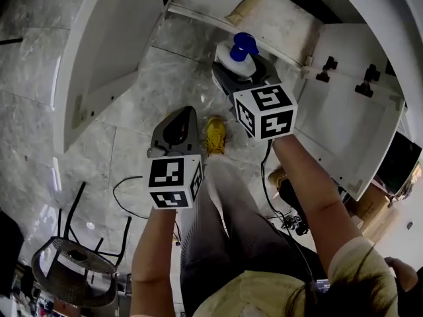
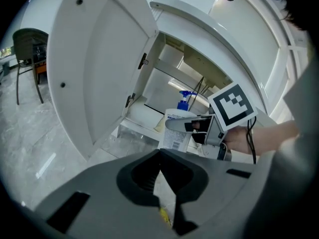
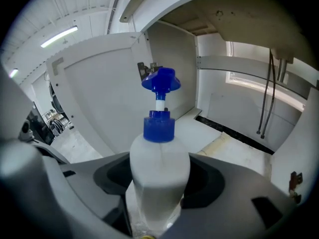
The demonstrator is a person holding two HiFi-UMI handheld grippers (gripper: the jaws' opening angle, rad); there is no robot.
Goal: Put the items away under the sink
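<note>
- Grey marble floor (image 1: 132,111) is showing below the sink cabinet (image 1: 277,18), which is standing with both doors swung wide.
- The right gripper (image 3: 159,183) is clamping a white pump bottle (image 3: 159,158) upright, just in front of the cabinet opening and not yet inside.
- The left gripper (image 2: 160,156) is hanging low, its jaws pressed together on nothing.
- Likely risk: going in, the blue pump head could be catching the basin's underside or the hoses (image 3: 264,98), tilting the bottle in the grip.
</note>
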